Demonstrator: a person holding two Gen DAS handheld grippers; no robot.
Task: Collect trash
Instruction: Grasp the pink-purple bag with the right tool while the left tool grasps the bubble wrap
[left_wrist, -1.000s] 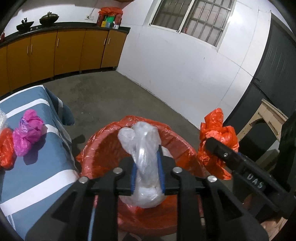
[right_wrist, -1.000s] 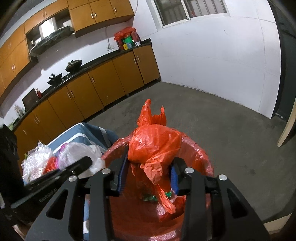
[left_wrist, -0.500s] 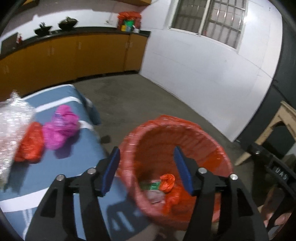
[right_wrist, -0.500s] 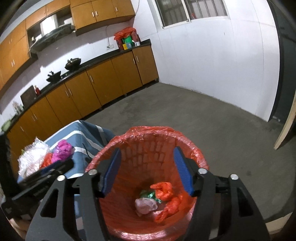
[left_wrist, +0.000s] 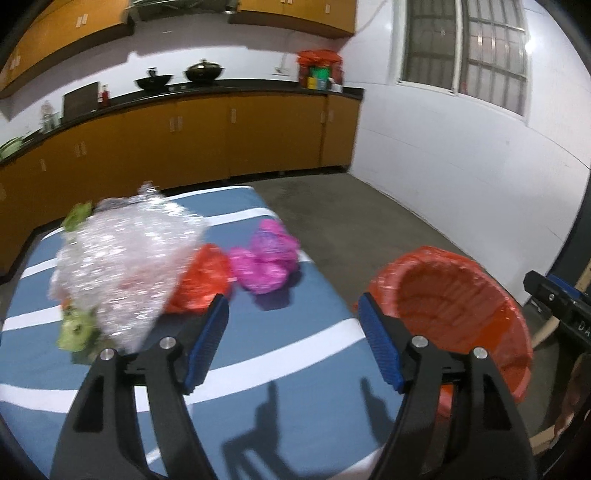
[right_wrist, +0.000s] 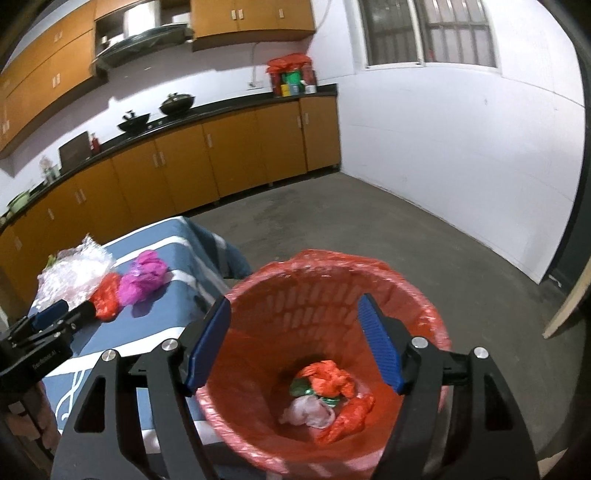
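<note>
Now, bin (right_wrist: 424, 317): one, upright, mouth facing up, just beside table (left_wrist: 280, 354).
Inside bin: two orange bags (right_wrist: 328, 380), one pale bag (right_wrist: 308, 411).
On table: one pink bag (left_wrist: 266, 258), one orange bag (left_wrist: 199, 280), one clear wrap (left_wrist: 122, 266).
Left hand-held gripper (left_wrist: 291, 343): spread, empty, over table.
Right hand-held gripper (right_wrist: 293, 343): spread, empty, over bin.

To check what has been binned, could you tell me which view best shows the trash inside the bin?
The right wrist view: it looks down into the bin at the trash. The left wrist view shows only the bin's rim and inner wall.
</note>
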